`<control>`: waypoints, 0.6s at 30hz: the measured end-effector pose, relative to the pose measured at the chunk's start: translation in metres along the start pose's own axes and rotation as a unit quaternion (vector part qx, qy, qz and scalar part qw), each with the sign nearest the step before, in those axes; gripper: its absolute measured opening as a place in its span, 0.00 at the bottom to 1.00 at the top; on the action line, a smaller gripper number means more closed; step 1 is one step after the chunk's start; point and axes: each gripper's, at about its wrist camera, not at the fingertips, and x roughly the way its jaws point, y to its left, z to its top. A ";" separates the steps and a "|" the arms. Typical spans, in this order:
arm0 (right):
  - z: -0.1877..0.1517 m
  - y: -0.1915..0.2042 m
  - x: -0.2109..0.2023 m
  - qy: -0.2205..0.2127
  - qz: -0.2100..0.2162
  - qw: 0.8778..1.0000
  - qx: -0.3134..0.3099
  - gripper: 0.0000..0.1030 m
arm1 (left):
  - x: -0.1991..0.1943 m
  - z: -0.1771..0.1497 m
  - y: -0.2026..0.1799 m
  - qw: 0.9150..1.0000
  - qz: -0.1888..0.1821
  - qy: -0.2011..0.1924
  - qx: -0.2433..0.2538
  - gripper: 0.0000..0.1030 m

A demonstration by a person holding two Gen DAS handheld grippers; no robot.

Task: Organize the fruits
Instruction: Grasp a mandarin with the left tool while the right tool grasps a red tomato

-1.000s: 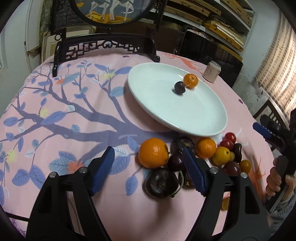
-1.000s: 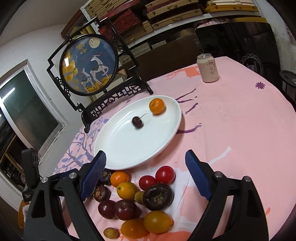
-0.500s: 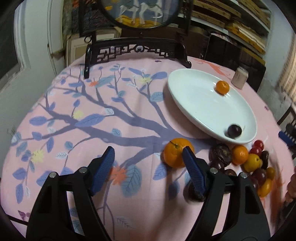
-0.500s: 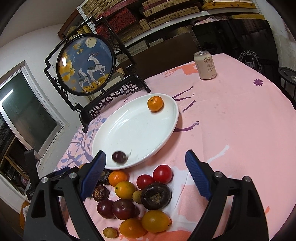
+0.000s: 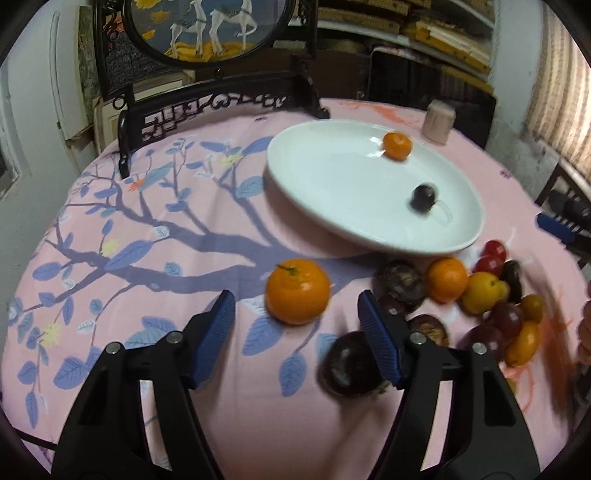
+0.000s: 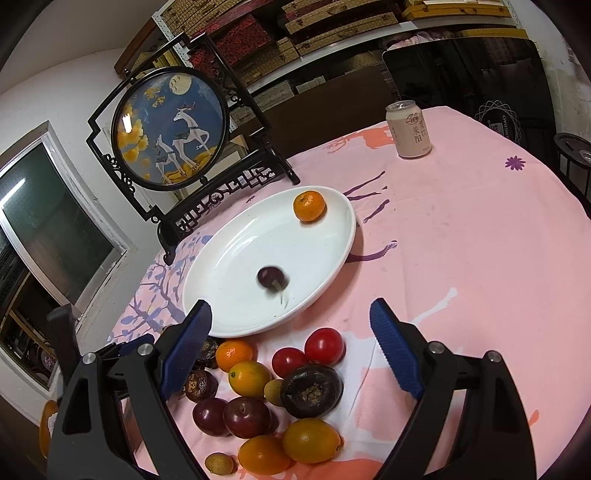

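A white oval plate holds a small mandarin and a blurred dark cherry. A big orange lies on the pink cloth just ahead of my open, empty left gripper. A dark mangosteen lies by its right finger. A pile of fruit sits in front of the plate: tomatoes, plums, oranges, mangosteens. My right gripper is open and empty above the pile.
A black framed deer screen stands behind the plate. A drink can stands at the far side of the table. The round table's pink cloth drops off at the edges.
The cherry has rolled from the plate's middle to its near rim and back toward the middle. The left gripper has swung left, then back toward the big orange. The right gripper barely moved.
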 end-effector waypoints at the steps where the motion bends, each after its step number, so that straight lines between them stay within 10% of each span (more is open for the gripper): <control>1: 0.000 0.000 0.000 0.001 0.000 1.000 0.001 0.85 | 0.006 0.000 0.004 1.000 -0.005 0.012 -0.008 0.58; 18: -0.007 -0.005 0.020 0.066 0.008 0.998 0.013 0.85 | 0.024 0.009 0.010 1.000 -0.014 0.018 -0.015 0.40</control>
